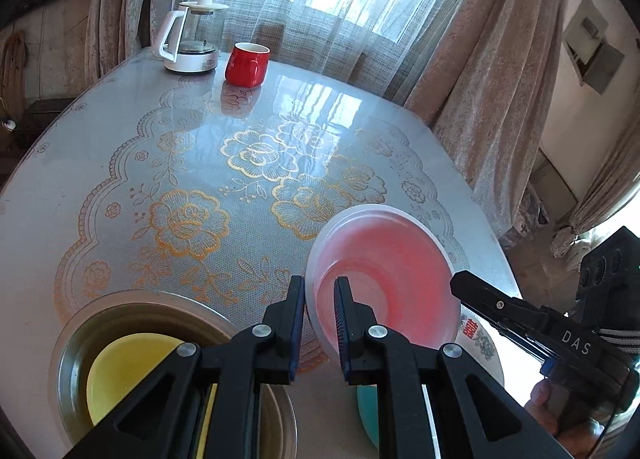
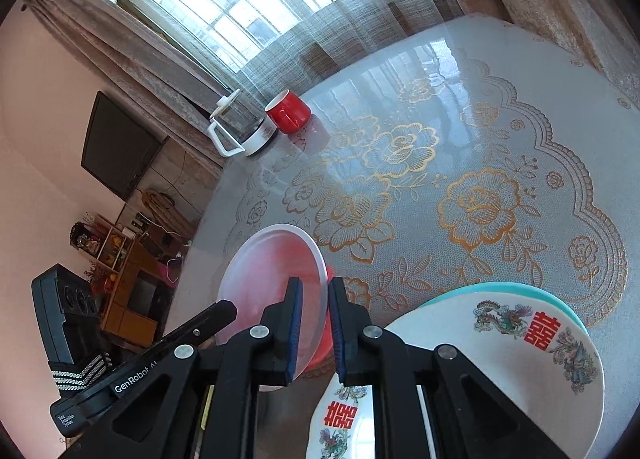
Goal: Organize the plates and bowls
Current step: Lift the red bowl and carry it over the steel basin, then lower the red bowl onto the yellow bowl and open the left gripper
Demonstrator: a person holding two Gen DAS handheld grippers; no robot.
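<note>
Tongs are both pinching the pink plate [image 1: 384,275] rim: left gripper [image 1: 320,323] and right gripper [image 2: 314,329]. Light, stiff, slippery plastic; rim suits gripping.

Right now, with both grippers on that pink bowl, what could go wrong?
The pink bowl is tilted and pinched only at its rim by the left gripper and right gripper; it may slip or twist. If dropped, it could strike the decorated white plate below or the metal basin.
</note>
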